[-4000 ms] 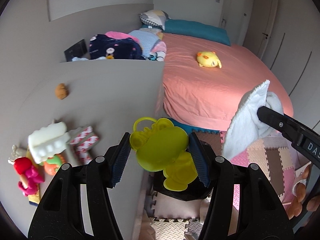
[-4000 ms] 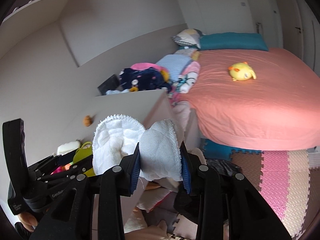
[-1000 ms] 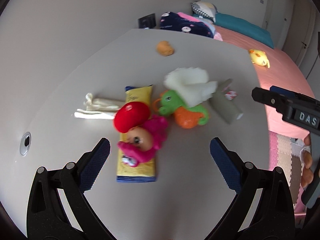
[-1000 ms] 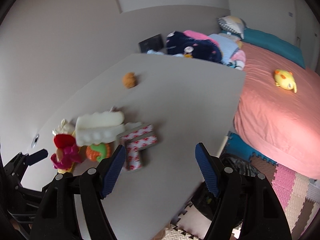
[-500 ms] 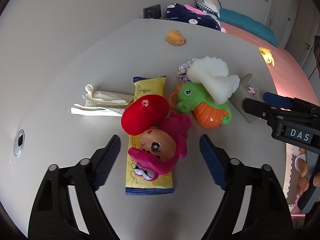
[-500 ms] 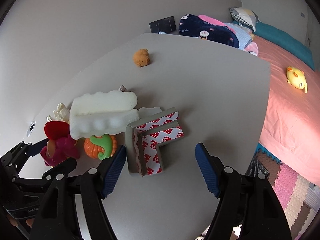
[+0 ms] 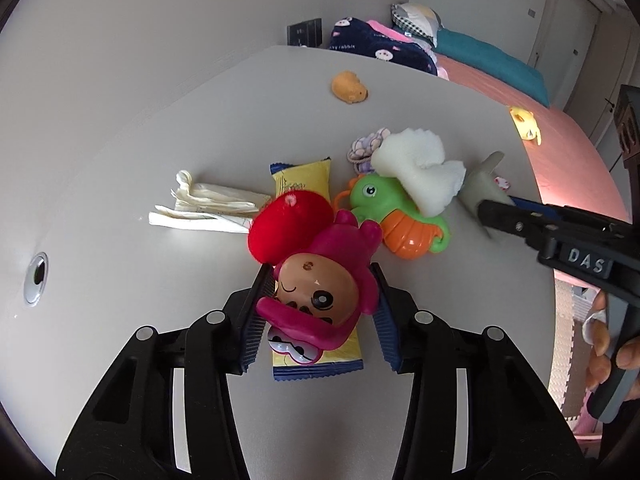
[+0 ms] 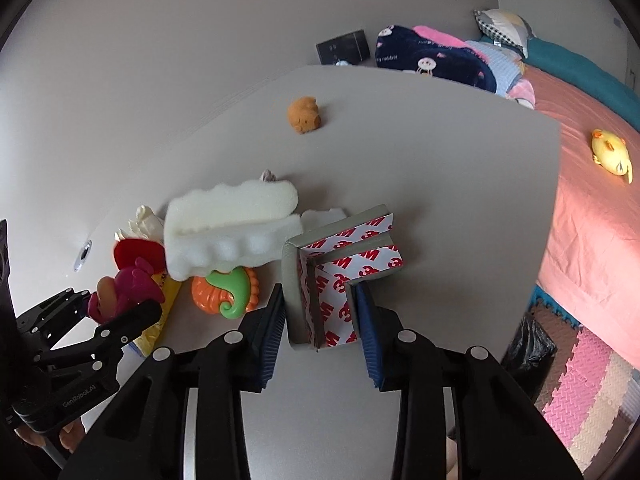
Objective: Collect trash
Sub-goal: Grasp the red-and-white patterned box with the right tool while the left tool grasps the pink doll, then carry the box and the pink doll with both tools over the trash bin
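Note:
My left gripper [image 7: 320,312] has its pads on both sides of a pink doll toy [image 7: 320,284] that lies on a yellow snack wrapper [image 7: 304,184]. My right gripper [image 8: 320,316] has its pads against both sides of a grey L-shaped foam corner guard [image 8: 340,272] with red-printed white backing. A white foam block [image 8: 228,232] lies on a green and orange seahorse toy [image 8: 228,288]. A red plush ball [image 7: 288,224] and crumpled white paper [image 7: 208,208] lie beside the doll.
A small orange plush [image 8: 304,116] sits further back on the grey table [image 8: 440,160]. A black trash bag [image 8: 528,356] stands on the foam floor mats past the table's right edge. A pink bed [image 8: 592,200] with a yellow toy lies beyond.
Both grippers have moved down to the table and narrowed: the left around the pink doll, the right around the foam corner guard. Four seconds ago they held a yellow toy and white cloth.

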Demonstrator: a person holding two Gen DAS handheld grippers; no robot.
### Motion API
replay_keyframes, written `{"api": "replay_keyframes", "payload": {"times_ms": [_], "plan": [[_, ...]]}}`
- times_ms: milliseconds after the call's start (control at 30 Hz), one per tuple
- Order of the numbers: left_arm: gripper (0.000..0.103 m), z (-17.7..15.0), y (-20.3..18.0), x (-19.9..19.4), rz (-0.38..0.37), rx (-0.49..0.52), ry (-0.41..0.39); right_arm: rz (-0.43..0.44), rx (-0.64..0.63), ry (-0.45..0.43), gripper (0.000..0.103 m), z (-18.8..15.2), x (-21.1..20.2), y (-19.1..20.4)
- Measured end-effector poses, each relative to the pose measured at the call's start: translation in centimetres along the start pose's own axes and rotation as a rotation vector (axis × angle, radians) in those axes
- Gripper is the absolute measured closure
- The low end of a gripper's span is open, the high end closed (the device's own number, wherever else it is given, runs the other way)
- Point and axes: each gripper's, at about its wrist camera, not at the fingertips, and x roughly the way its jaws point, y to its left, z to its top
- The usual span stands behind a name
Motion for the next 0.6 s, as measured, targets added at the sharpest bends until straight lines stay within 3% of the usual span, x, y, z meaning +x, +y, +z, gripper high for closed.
{"api": "replay_keyframes", "payload": {"times_ms": [233,600], "plan": [[0.057,1.0,-1.6,-1.7,-0.005,0.016,-0.037,-0.003,0.002,-0.051,0.066,0.3,-3.1,-1.1],[0.056,3.4,-7.6,-1.8,-0.064,0.096,-0.062,-0.053,0.051,-0.103,0.066,0.3,-7.1,-5.9]]}}
